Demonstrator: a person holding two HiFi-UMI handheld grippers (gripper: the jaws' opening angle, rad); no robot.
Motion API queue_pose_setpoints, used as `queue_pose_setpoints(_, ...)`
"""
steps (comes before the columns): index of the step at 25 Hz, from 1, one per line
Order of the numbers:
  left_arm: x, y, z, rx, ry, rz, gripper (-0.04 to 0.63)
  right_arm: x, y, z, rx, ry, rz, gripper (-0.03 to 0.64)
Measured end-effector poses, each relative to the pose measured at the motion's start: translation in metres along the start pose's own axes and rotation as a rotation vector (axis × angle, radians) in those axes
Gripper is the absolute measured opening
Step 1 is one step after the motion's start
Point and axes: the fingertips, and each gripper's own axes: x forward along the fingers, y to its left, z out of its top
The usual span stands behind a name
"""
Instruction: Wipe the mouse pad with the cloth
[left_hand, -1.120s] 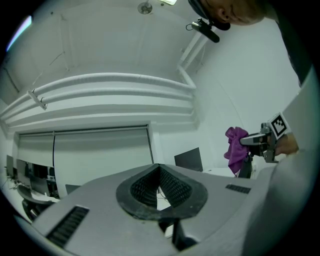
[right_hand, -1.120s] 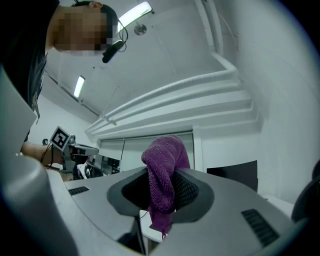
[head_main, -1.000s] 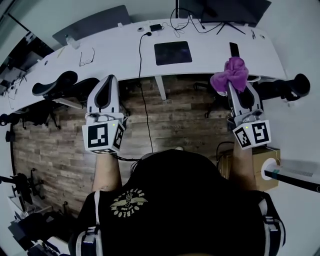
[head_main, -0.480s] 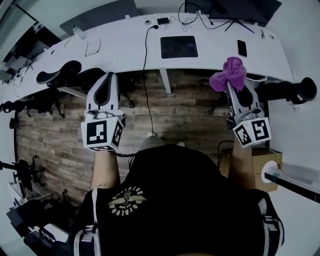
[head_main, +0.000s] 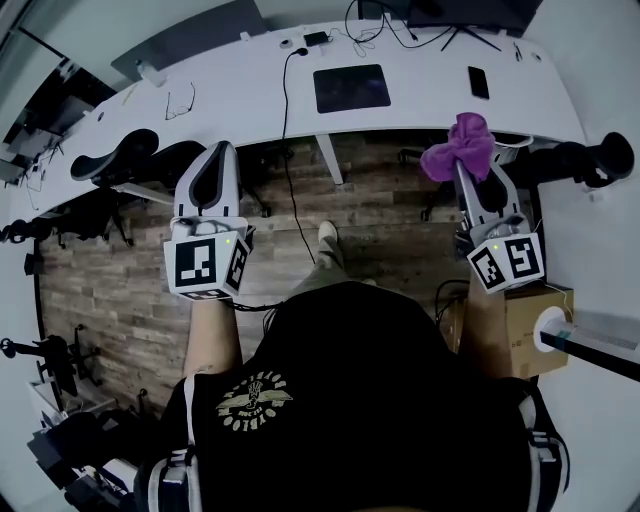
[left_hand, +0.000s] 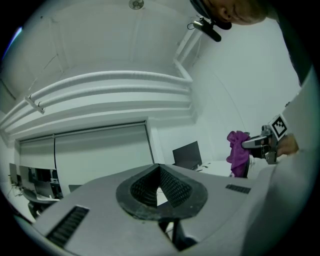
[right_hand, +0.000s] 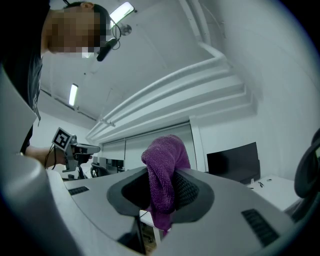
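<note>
The dark mouse pad (head_main: 350, 88) lies flat on the long white desk (head_main: 430, 100) at the top of the head view. A purple cloth (head_main: 460, 145) is bunched at the tip of my right gripper (head_main: 468, 168), which is shut on it and held in the air over the wooden floor, short of the desk. In the right gripper view the cloth (right_hand: 162, 175) hangs between the pads. My left gripper (head_main: 220, 152) is raised at the left, shut and holding nothing; its pads (left_hand: 172, 187) meet at the tip. The cloth (left_hand: 238, 152) also shows in the left gripper view.
A black phone (head_main: 478, 82) lies right of the pad and glasses (head_main: 178, 100) lie to its left. A cable (head_main: 286, 150) hangs off the desk. Office chairs stand at left (head_main: 125, 155) and right (head_main: 590, 160). A cardboard box (head_main: 525, 320) sits at my right.
Both grippers keep their pose and the cloth stays held. The desk has shifted slightly in the head view, and a shoe has come into sight on the floor in front of me.
</note>
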Motion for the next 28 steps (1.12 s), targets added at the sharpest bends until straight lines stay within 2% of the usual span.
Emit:
queue_pose_setpoints(8,0.011,-0.002,-0.027,-0.034,0.008,-0.008,0.003,0.016,0.01,-0.012,-0.04,0.03,0.024,0.103)
queue_pose_setpoints(15,0.015,0.014,-0.068,-0.065,0.087,0.027,0.002,0.05,0.018,-0.024,-0.049,0.076,0.067,0.103)
queue_pose_setpoints(19,0.025,0.025,-0.069,-0.09,0.071,0.04,0.002,0.066,0.019,-0.028,-0.053,0.095,0.076,0.103)
queue_pose_setpoints(28,0.09,0.054,-0.081,-0.108,0.086,0.017,0.002,0.123,-0.002,-0.039,-0.041,0.135,0.062,0.103)
